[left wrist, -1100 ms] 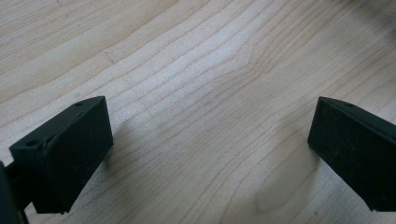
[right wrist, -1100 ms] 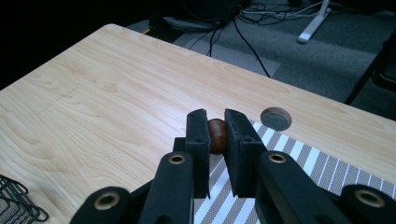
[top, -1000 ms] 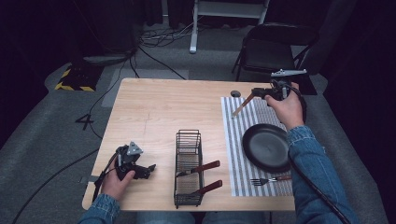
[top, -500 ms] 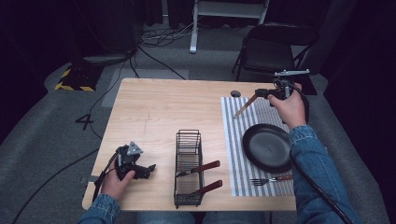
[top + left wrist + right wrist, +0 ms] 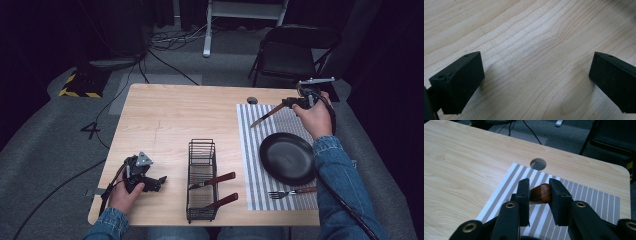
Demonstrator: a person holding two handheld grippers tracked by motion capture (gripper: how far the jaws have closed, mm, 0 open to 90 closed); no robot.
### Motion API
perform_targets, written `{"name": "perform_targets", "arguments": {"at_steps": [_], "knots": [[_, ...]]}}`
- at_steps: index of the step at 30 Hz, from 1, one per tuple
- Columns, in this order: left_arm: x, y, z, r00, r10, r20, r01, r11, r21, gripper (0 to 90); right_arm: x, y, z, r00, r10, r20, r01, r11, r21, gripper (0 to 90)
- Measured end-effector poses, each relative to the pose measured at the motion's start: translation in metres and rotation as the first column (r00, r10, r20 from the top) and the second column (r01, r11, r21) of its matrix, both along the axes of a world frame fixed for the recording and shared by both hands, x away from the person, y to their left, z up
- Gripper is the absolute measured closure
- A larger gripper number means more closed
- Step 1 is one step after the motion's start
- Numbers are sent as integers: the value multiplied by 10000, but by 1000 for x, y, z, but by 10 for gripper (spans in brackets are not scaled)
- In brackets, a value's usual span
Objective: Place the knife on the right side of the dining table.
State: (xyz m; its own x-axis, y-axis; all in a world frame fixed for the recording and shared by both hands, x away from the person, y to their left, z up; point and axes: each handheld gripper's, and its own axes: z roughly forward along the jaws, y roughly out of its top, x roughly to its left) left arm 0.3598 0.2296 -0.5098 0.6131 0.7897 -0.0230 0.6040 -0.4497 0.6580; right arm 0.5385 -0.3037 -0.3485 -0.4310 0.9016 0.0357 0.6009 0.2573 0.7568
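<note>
My right gripper [image 5: 291, 103] is shut on the brown wooden handle of a knife [image 5: 270, 113], held above the far part of the striped placemat [image 5: 250, 165]. The blade slants down and left toward the mat. In the right gripper view the handle's rounded end [image 5: 542, 193] sits clamped between the two jaws of my right gripper [image 5: 539, 188]. My left gripper [image 5: 159, 181] rests at the table's front left. Its jaws stand wide apart over bare wood, and my left gripper [image 5: 536, 80] holds nothing.
A black plate [image 5: 287, 157] and a fork [image 5: 292, 192] lie on the placemat. A black wire basket [image 5: 201, 150] in the front middle holds two wood-handled utensils. A cable hole [image 5: 252, 100] sits by the mat's far corner. A chair [image 5: 295, 55] stands behind the table.
My right gripper has drifted slightly to the right with the knife in it. The left gripper has stayed where it was.
</note>
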Motion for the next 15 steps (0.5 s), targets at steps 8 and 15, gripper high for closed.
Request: {"name": "perform_targets", "arguments": {"at_steps": [8, 15], "knots": [[0, 0, 0, 10000, 1, 1, -1, 10000, 2, 2, 2, -16, -13, 9990, -439, -96, 437, 9988, -202, 662], [0, 0, 0, 10000, -1, 0, 1, 10000, 1, 2, 7, -24, -24, 9980, -630, -113, 624, 9968, -500, 616]]}}
